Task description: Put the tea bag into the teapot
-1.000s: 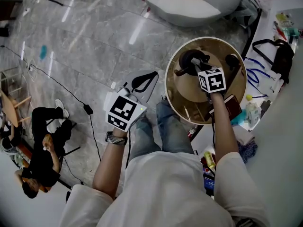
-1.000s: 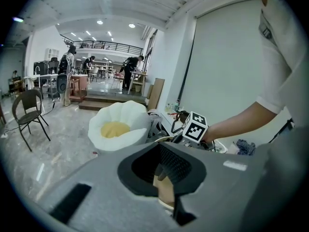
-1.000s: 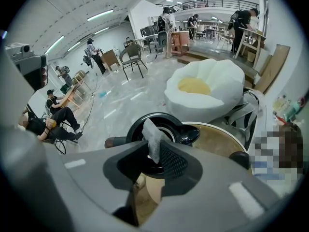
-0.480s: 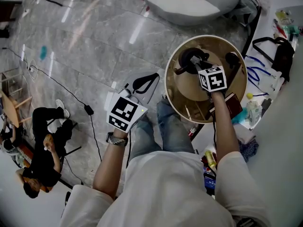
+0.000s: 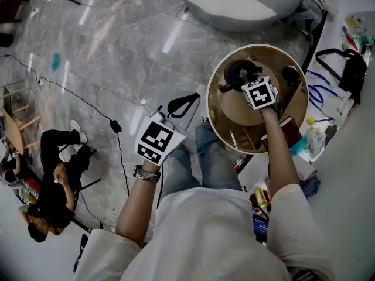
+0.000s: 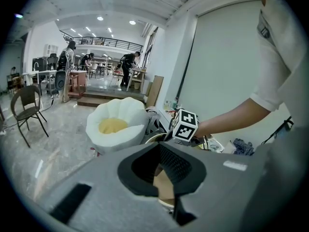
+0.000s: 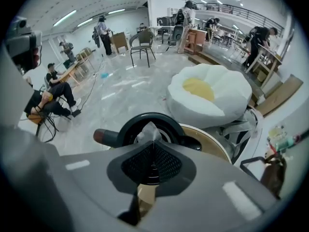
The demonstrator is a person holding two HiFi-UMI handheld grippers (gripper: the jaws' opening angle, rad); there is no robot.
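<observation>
A dark teapot (image 5: pixel 234 72) stands at the far side of the round wooden table (image 5: pixel 234 117). My right gripper (image 5: pixel 244 82) points steeply down right over it. In the right gripper view the pale tea bag (image 7: pixel 147 131) stands in the teapot's (image 7: pixel 126 127) open mouth. The right gripper (image 7: pixel 153 142) has just been closing, and its jaws are now shut on the tea bag's lower edge. My left gripper (image 5: pixel 179 105) hangs off the table over the floor. Its jaws (image 6: pixel 161 164) are open with nothing between them.
A white beanbag with a yellow centre (image 5: pixel 234 2) lies beyond the table. Another dark item (image 5: pixel 290 75) and a brown box (image 5: pixel 287 130) sit on the table's right side. A cluttered white surface (image 5: pixel 331 98) lies to the right. A person (image 5: pixel 50 180) sits on the floor at left.
The right gripper has rolled a little over the teapot, its marker cube now turned. The left gripper has stayed where it was.
</observation>
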